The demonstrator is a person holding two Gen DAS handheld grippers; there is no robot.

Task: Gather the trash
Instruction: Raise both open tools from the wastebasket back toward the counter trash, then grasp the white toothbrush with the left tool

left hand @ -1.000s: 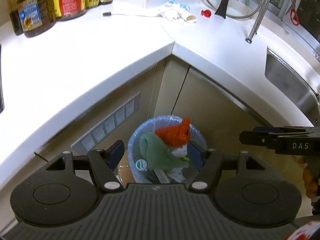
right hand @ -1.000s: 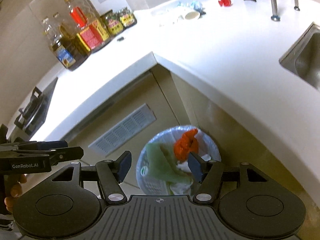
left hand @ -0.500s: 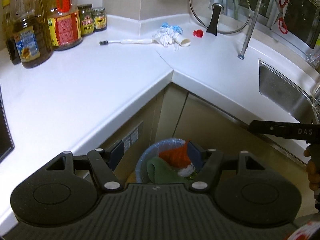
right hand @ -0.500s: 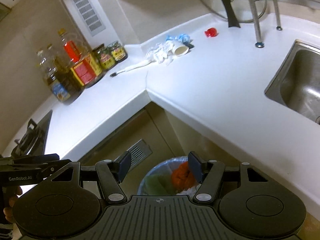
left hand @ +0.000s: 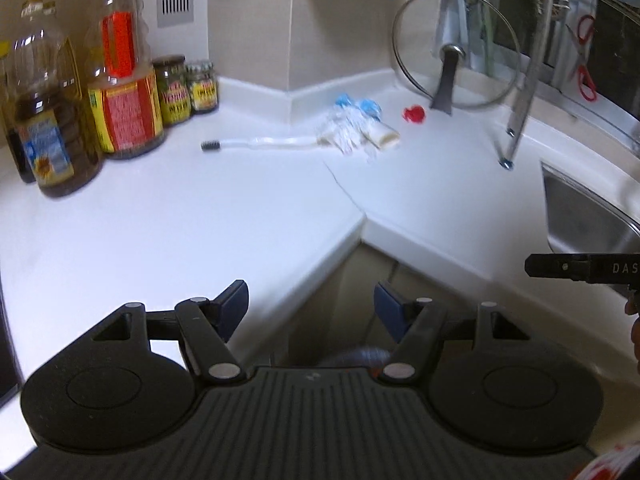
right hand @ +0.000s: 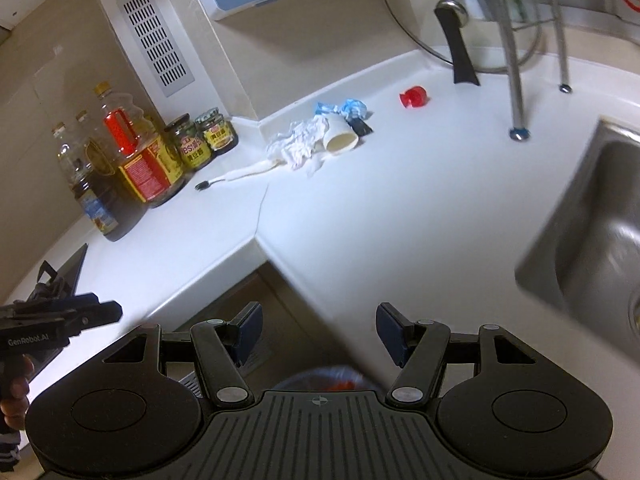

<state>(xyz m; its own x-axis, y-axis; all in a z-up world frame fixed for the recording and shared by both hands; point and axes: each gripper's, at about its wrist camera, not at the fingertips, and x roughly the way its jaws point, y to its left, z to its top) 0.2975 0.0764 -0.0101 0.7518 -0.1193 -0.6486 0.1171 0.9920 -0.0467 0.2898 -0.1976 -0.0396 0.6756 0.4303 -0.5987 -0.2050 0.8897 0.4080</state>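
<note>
Trash lies at the far corner of the white countertop (left hand: 208,216): crumpled white tissue (left hand: 340,134) (right hand: 298,144), blue crumpled wrappers (left hand: 358,106) (right hand: 346,108), a tipped paper cup (left hand: 384,134) (right hand: 340,138), a white toothbrush (left hand: 260,144) (right hand: 244,172) and a small red cap (left hand: 414,114) (right hand: 414,96). My left gripper (left hand: 310,306) and right gripper (right hand: 318,332) hover open and empty over the counter's front corner, well short of the trash. The trash bin (right hand: 320,378) below is almost hidden behind the gripper bodies.
Oil bottles (left hand: 120,92) and jars (left hand: 186,88) stand at the back left. A glass pot lid (left hand: 456,56) leans at the back, beside a metal rack leg (left hand: 516,128). A steel sink (right hand: 592,216) lies right; a stove edge (right hand: 60,280) at the left.
Both grippers rose and tilted up from over the bin, which held red and green trash; the view now faces the countertop corner. Both stayed open.
</note>
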